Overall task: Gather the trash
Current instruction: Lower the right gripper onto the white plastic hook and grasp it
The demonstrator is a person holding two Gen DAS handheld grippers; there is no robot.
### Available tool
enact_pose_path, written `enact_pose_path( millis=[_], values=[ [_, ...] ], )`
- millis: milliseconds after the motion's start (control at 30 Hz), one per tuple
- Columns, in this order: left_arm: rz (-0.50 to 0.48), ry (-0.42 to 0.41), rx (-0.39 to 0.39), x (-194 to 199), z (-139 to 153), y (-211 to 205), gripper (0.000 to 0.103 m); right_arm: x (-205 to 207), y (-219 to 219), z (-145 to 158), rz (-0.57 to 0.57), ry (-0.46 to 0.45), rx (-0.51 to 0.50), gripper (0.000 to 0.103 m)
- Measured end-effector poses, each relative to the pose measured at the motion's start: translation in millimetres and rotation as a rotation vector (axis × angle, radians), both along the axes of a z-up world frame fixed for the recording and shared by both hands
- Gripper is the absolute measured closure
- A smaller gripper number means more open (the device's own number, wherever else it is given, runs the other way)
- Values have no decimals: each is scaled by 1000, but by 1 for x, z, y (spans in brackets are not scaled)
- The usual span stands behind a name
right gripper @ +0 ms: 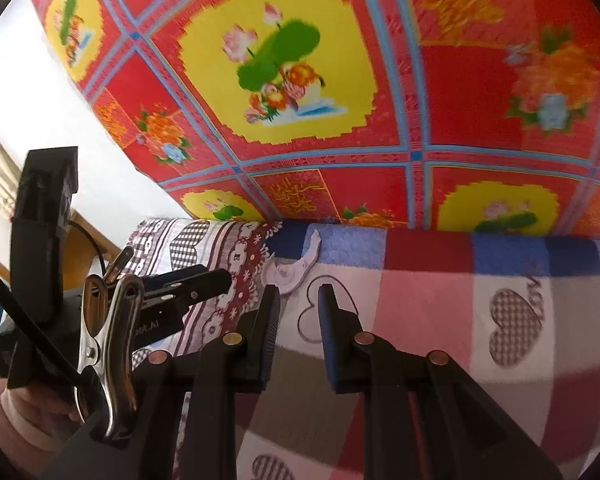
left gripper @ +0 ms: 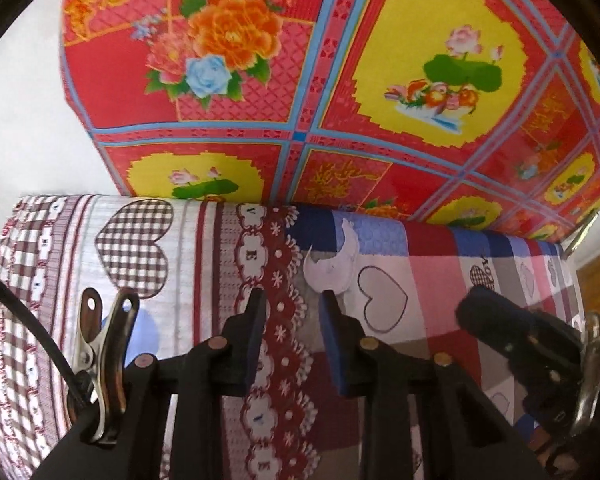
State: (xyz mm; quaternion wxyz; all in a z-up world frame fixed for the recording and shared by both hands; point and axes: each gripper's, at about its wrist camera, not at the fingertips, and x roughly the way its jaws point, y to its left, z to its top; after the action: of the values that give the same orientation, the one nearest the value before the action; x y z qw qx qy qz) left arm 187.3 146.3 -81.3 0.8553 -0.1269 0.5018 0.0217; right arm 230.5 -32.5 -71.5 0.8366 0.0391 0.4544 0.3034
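A torn white scrap of paper [left gripper: 334, 266] lies on the patterned bedcloth [left gripper: 204, 248], near its far edge. My left gripper [left gripper: 292, 300] is open and empty, its fingertips just short of the scrap, the right fingertip [left gripper: 330, 300] close to it. In the right wrist view the same scrap [right gripper: 290, 274] lies just beyond my right gripper [right gripper: 299, 294], which is open and empty. The left gripper [right gripper: 188, 284] shows at the left of that view, pointing toward the scrap.
A red and yellow flowered cloth [left gripper: 340, 80] hangs or stands right behind the bedcloth's far edge. A white wall [left gripper: 24, 120] is at the left. The other gripper [left gripper: 512, 336] shows at the right of the left wrist view. Wooden furniture [right gripper: 84, 240] is at the left.
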Motion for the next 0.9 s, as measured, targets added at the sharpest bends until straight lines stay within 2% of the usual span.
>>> enact_pose_path(
  millis=[167, 300, 733, 800, 900],
  values=[
    [9, 10, -19, 15, -15, 0, 81, 24, 10, -17, 16, 32, 4, 82],
    [10, 10, -39, 23, -24, 1, 81, 35, 18, -27, 27, 47, -3, 82],
    [-3, 14, -90, 41, -48, 1, 81, 51, 32, -49, 55, 69, -9, 82],
    [-8, 10, -96, 42, -49, 1, 84, 51, 31, -49, 57, 69, 1, 83],
    [-7, -1, -116, 43, -51, -1, 88, 51, 32, -52, 60, 72, 6, 88]
  ],
)
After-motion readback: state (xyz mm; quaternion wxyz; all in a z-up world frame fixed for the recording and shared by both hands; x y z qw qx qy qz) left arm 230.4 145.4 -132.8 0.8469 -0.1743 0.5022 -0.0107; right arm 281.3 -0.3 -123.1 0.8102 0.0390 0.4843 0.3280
